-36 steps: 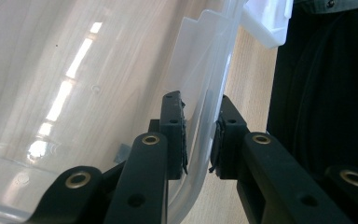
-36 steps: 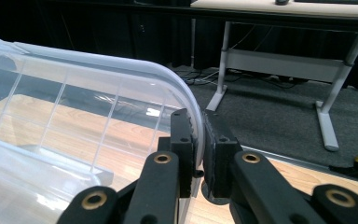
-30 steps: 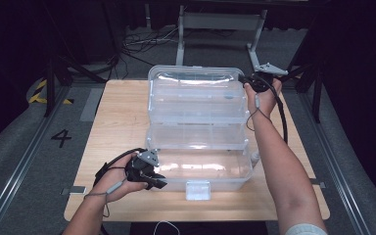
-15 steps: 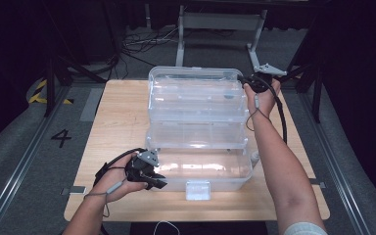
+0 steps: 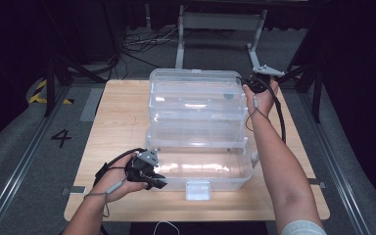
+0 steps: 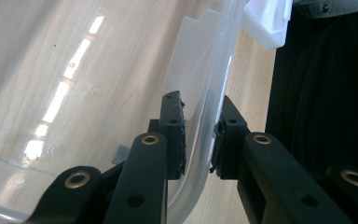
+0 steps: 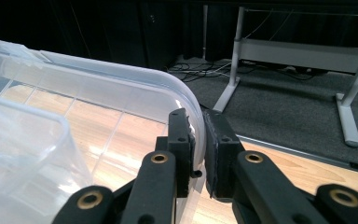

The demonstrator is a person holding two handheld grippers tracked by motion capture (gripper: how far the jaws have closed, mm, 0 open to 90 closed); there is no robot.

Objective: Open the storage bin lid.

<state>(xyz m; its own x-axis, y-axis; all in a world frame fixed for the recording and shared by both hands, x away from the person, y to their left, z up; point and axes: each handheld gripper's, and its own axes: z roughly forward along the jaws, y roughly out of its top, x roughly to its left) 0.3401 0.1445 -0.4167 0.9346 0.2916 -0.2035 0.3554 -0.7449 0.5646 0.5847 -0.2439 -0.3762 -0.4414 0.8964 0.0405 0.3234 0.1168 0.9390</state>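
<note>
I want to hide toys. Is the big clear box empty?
Empty, as far as visible: through the clear box only the wooden table shows.

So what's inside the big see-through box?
The clear plastic box looks empty: through its walls you see the wooden table. Glare hides parts of its floor. Both grippers pinch its rim.

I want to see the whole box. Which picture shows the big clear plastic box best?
The high view: the big clear plastic box sits whole on the wooden table. The left gripper view gives one wall between the jaws; the right gripper view gives a rounded rim corner.
</note>
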